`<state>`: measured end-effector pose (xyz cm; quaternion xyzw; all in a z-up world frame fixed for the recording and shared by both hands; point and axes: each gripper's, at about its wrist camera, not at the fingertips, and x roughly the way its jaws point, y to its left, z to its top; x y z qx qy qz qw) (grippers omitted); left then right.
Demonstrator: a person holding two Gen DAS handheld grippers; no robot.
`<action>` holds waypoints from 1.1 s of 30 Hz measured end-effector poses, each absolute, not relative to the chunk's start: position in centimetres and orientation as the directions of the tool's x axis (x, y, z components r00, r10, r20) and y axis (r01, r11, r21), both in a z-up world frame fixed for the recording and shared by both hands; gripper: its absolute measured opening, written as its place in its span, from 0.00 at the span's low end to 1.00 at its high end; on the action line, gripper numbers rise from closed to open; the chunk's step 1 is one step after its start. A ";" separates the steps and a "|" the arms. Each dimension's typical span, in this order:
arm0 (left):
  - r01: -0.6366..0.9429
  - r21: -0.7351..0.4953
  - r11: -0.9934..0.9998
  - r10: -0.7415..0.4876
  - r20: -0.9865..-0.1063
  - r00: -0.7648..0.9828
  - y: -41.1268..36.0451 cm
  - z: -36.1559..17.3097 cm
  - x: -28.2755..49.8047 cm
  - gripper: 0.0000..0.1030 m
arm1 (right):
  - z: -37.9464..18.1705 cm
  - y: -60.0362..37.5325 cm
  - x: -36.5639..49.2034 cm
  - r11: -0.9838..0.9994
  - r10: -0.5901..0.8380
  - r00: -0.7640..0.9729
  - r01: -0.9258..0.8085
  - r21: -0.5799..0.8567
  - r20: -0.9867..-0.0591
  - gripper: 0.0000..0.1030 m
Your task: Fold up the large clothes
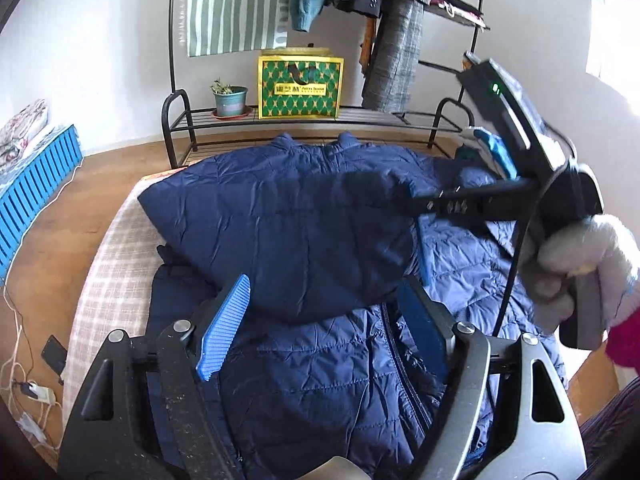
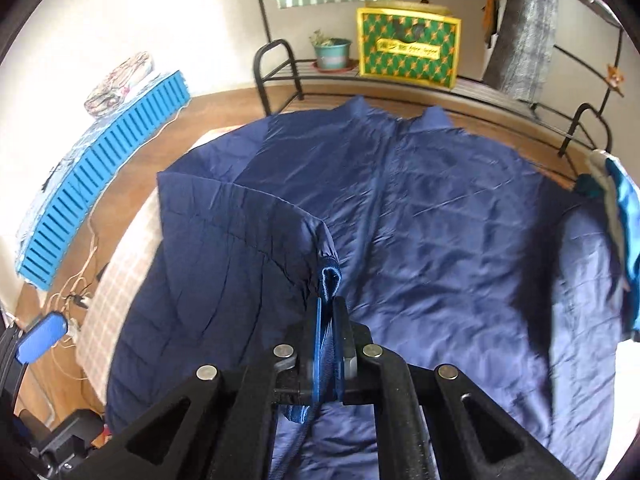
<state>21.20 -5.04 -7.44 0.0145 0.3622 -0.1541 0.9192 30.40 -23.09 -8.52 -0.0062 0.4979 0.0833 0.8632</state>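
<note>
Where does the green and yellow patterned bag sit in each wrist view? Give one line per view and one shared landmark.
Left wrist view: the green and yellow bag stands upper centre on the black metal rack, right of the potted plant.
Right wrist view: the bag stands upper right of centre on the same rack.
Shared landmark: the potted plant just left of it.

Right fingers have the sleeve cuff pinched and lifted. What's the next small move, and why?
Probably carry the cuff a little further across the jacket toward its zipper line and lower it there. The right gripper is shut on the cuff, the sleeve is already draped over the chest, and the left gripper is open over the jacket, holding nothing, so it is free to flatten the fold.
</note>
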 end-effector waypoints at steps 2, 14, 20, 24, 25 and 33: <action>0.296 -0.078 0.952 -0.267 -0.683 0.680 -5.7 -7.9 21.8 0.76 | -8.5 -25.0 31.2 0.992 0.094 0.505 -0.117 0.040 -0.858 0.02; 0.241 -0.051 0.969 -0.192 -0.768 0.611 -6.3 -12.4 26.1 0.76 | -11.1 -32.7 39.7 0.999 -0.014 0.549 -0.028 -0.035 -0.836 0.02; 0.197 -0.026 0.980 -0.146 -0.765 0.627 -5.6 -12.9 26.9 0.76 | -14.9 -34.0 44.4 0.998 -0.055 0.532 0.004 -0.063 -0.845 0.02; 0.168 0.016 0.986 -0.101 -0.741 0.663 -5.9 -12.3 27.0 0.76 | -17.3 -34.9 45.6 0.996 -0.091 0.504 0.033 -0.086 -0.859 0.02; 0.165 0.026 0.986 -0.094 -0.729 0.678 -5.9 -11.9 26.8 0.76 | -17.9 -35.1 45.7 0.995 -0.095 0.493 0.039 -0.087 -0.865 0.02; 0.179 0.048 0.983 -0.101 -0.672 0.734 -7.5 -9.5 25.4 0.76 | -17.2 -36.0 44.1 0.998 -0.058 0.503 0.052 -0.037 -0.862 0.36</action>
